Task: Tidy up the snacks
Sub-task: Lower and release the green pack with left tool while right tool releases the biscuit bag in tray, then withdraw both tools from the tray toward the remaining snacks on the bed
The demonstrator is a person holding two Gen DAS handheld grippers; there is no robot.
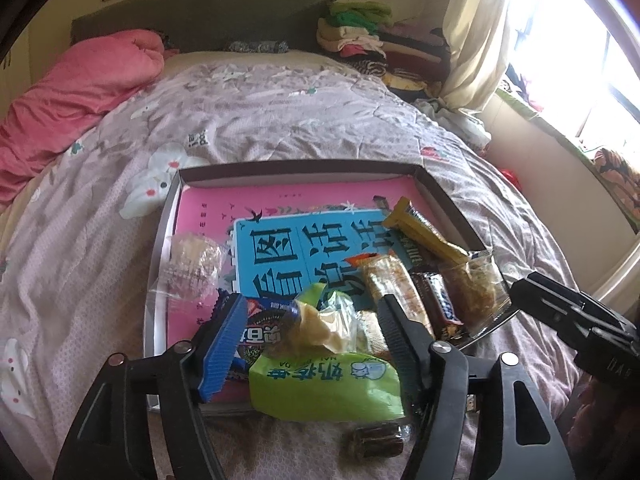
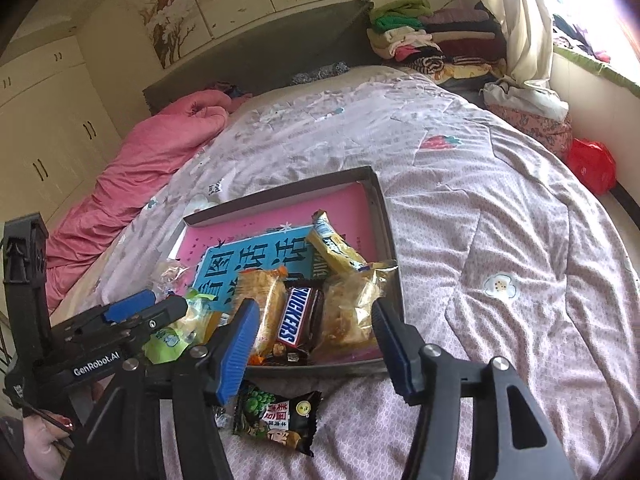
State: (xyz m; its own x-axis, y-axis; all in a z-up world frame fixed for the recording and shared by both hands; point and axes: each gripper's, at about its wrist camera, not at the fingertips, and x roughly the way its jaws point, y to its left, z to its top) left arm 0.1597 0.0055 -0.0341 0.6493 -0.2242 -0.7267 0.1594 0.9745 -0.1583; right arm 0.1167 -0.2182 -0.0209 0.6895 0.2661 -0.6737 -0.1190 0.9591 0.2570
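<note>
Mid-sort, between picks. Left tongs (image 1: 308, 344) apart, straddling a green packet (image 1: 324, 384) that droops over the near rim of the tray (image 1: 304, 168) on the bed (image 2: 500, 240); pads not pressing on it. Right tongs (image 2: 316, 344) also apart and empty, hanging over the tray's near edge, by the chocolate bar (image 2: 296, 320). Still outside, on the quilt: a dark snack packet (image 2: 276, 420) and a small brown sweet (image 1: 376, 440). Next, probably: down to the dark packet, clamp, lift into the tray; green packet wants a nudge fully inside.
</note>
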